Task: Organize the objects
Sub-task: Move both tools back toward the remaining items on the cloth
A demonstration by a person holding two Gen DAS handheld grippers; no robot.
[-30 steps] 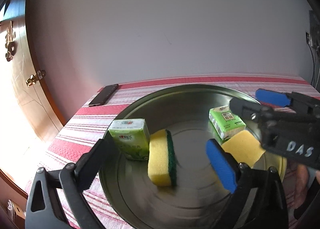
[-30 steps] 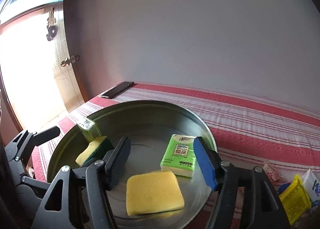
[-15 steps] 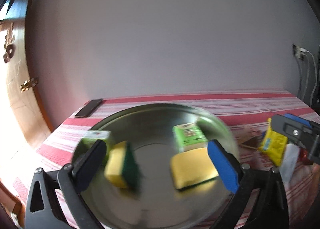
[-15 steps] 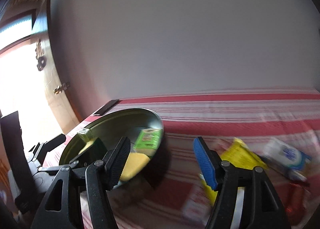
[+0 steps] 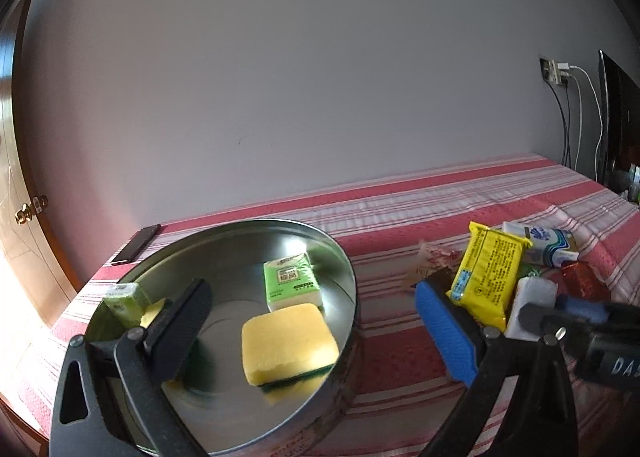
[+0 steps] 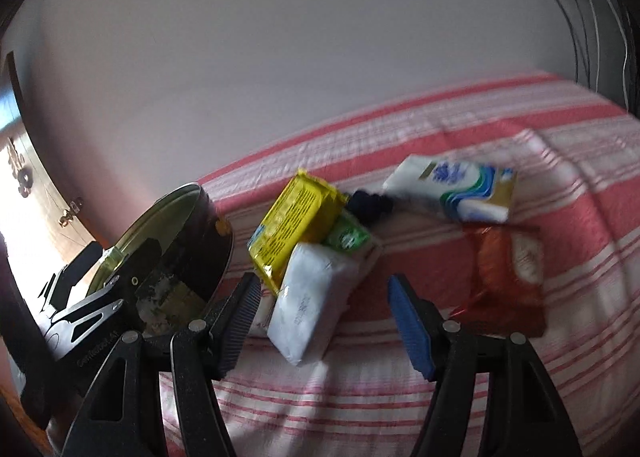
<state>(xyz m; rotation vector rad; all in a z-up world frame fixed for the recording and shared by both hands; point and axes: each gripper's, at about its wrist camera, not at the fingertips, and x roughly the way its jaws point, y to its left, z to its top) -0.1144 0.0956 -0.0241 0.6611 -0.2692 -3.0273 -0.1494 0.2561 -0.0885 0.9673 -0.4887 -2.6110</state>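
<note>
**Pan half filled, loose packets waiting under the right tongs**

The round metal pan (image 5: 344, 277) sits on the striped cloth (image 5: 400, 353), directly ahead of the left gripper (image 5: 316, 321). Inside it, between the left gripper's two fingers, a yellow sponge (image 5: 288, 341) lies flat with its green scouring side down. Just beyond that sponge stands a green tissue pack (image 5: 292, 283). Near the pan's left wall, partly hidden behind the black finger (image 5: 182, 329), are a second green pack (image 5: 124, 299) and a sliver of another yellow sponge (image 5: 154, 309). The left gripper's jaws stand wide apart with nothing pressed between them.

The right gripper (image 6: 320, 321) hovers over the pile of loose packets to the right of the pan, its jaws also apart and gripping nothing. A white packet (image 6: 308, 305) lies between its fingers, closer to the left one and not touched by either pad. Just beyond that is a yellow packet (image 6: 292, 229), tilted, with a small green-and-white packet (image 6: 348, 235) tucked against it. Farther out lies a white and blue tissue pack (image 6: 452, 185), and beyond the right finger a red foil packet (image 6: 508, 277). A dark phone (image 5: 136, 245) rests on the cloth past the pan, near the wall.
</note>
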